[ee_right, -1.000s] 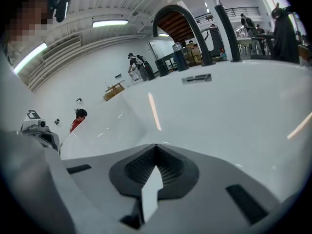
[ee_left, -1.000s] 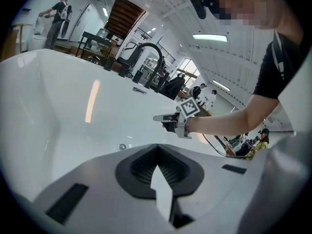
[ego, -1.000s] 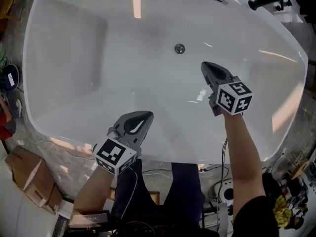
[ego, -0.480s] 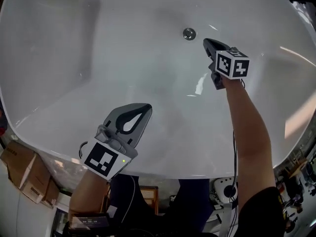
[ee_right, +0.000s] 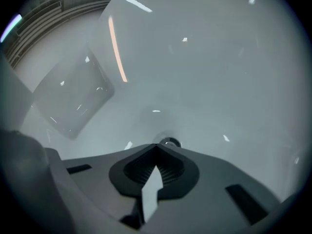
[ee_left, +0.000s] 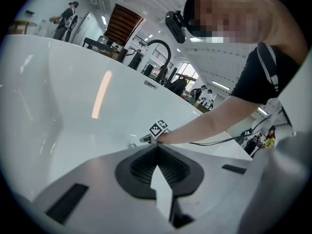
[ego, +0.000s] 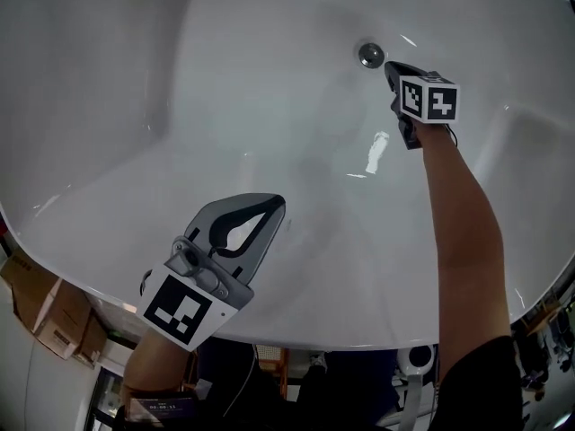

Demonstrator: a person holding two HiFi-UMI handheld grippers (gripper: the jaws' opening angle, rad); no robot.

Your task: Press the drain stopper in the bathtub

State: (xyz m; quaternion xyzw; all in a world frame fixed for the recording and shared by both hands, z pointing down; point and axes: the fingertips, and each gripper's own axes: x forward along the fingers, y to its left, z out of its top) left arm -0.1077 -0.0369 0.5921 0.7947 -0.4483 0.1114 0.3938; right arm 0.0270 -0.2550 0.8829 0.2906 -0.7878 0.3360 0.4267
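While the right gripper hangs clenched and empty just beside the drain stopper on the bathtub floor | left gripper clenched, empty, well apart, over the near wall.

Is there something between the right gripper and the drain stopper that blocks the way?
Nothing visible does. The right gripper, its fingers closed and empty, points at the drain stopper from close by. Only bare white bathtub floor lies between them.
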